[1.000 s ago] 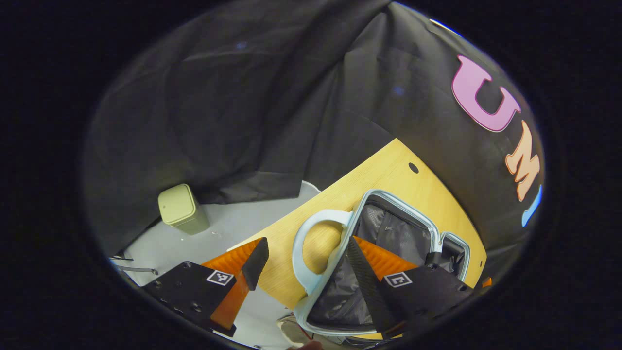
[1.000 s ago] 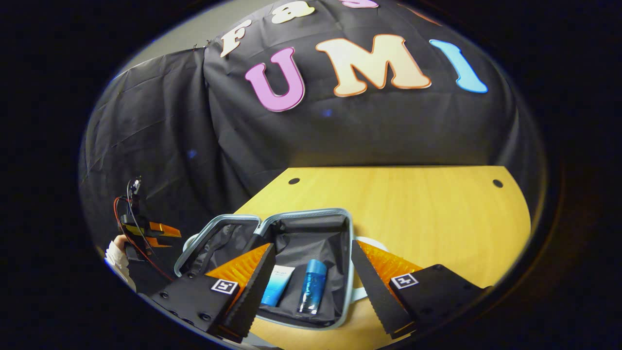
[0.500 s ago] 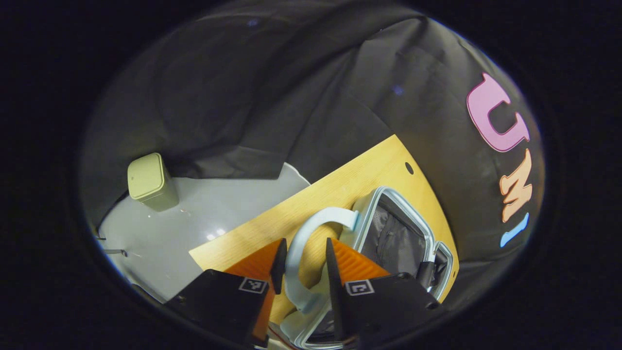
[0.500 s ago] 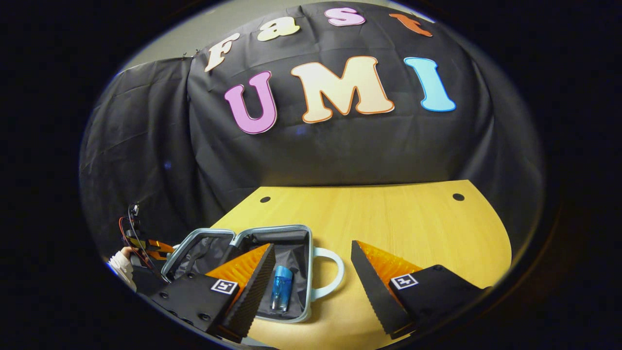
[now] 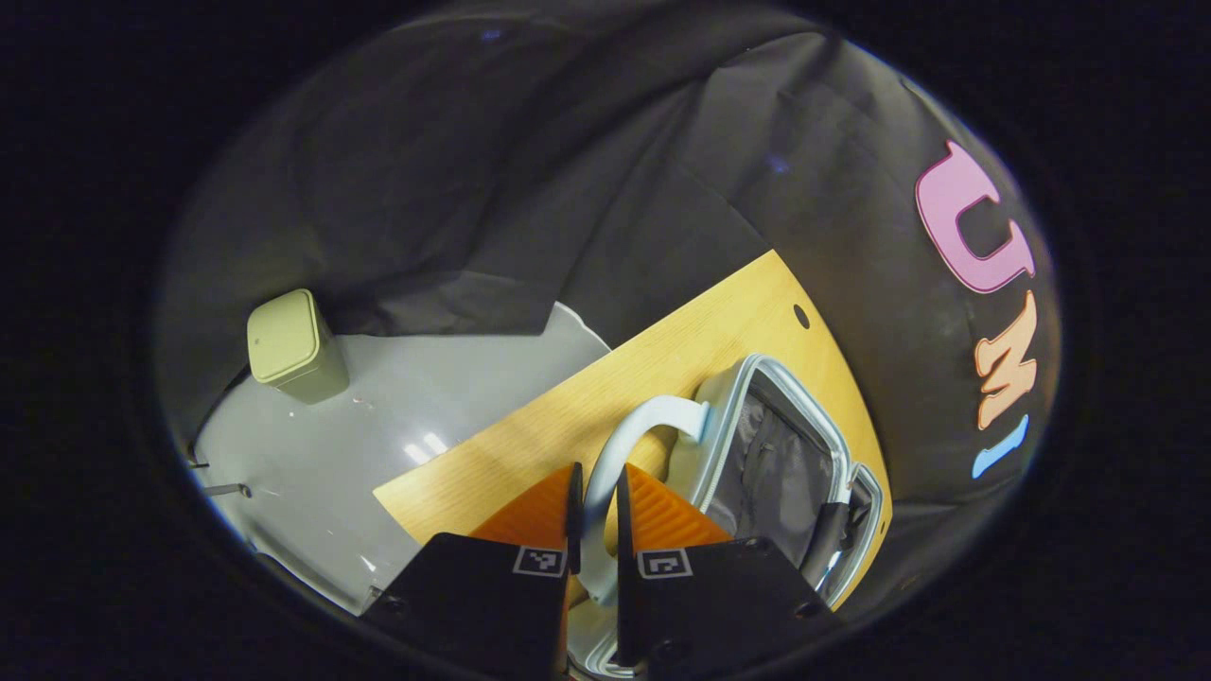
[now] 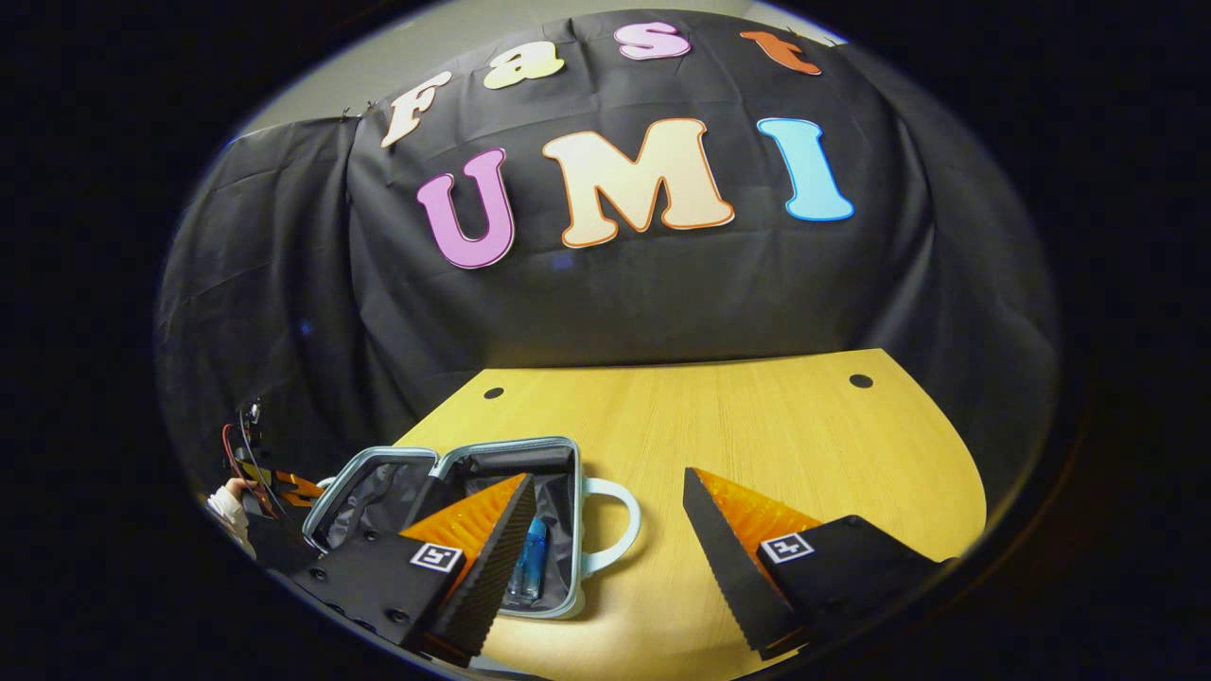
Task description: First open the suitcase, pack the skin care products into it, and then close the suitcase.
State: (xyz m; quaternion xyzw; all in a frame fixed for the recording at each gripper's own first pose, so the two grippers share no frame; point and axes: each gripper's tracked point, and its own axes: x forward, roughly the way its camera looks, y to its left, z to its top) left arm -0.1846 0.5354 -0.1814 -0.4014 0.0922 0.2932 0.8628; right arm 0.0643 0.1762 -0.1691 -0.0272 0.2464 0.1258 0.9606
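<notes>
The left tongs clench the suitcase lid's handle, likely to swing it shut over the blue bottle; the right tongs hang released above the desk.

The left gripper is closing in: its fingers, wide apart 1 s ago with one over the suitcase lining, are now pinching the pale handle of the lid half. The right gripper is drawing back with its jaws wide, so the suitcase and the blue bottle inside are slipping left behind its left finger, and the tube seen 1 s ago beside the bottle is now hidden
</notes>
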